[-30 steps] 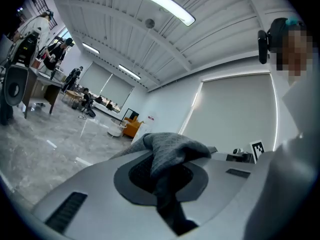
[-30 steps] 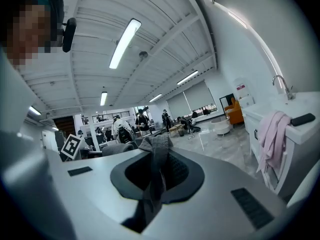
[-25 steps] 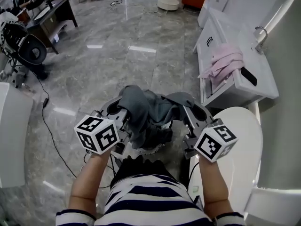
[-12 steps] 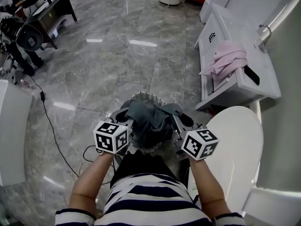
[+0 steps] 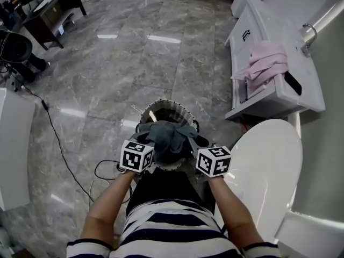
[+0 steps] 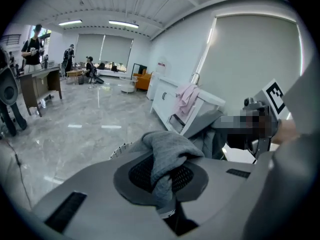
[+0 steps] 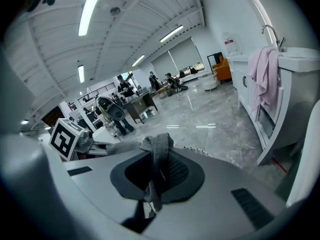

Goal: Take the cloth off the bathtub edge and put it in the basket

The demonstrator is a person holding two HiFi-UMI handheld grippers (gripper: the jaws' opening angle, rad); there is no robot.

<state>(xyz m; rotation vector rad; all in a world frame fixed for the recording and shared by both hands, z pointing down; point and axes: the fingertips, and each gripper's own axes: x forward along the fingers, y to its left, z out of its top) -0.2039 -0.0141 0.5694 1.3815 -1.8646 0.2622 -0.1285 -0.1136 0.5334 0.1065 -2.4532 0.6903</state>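
Observation:
A dark grey cloth [image 5: 167,137] hangs bunched between my two grippers, low over the round white basket [image 5: 161,109] on the floor in front of me. My left gripper [image 5: 151,150] is shut on one end of the grey cloth [image 6: 167,161]. My right gripper [image 5: 189,148] is shut on the other end of it [image 7: 157,161]. A pink cloth [image 5: 264,63] lies draped over the edge of the white bathtub unit [image 5: 269,98] at the upper right; the same pink cloth [image 6: 186,96] [image 7: 264,74] shows in both gripper views.
A white toilet lid [image 5: 266,168] sits close at my right. A black cable [image 5: 56,147] trails over the grey marble floor at the left. A dark desk [image 5: 45,12] and people stand far off at the upper left.
Both grippers have come down and closer together with the grey cloth, which now sits lower and more bunched over the basket. The view has shifted so the basket rim shows.

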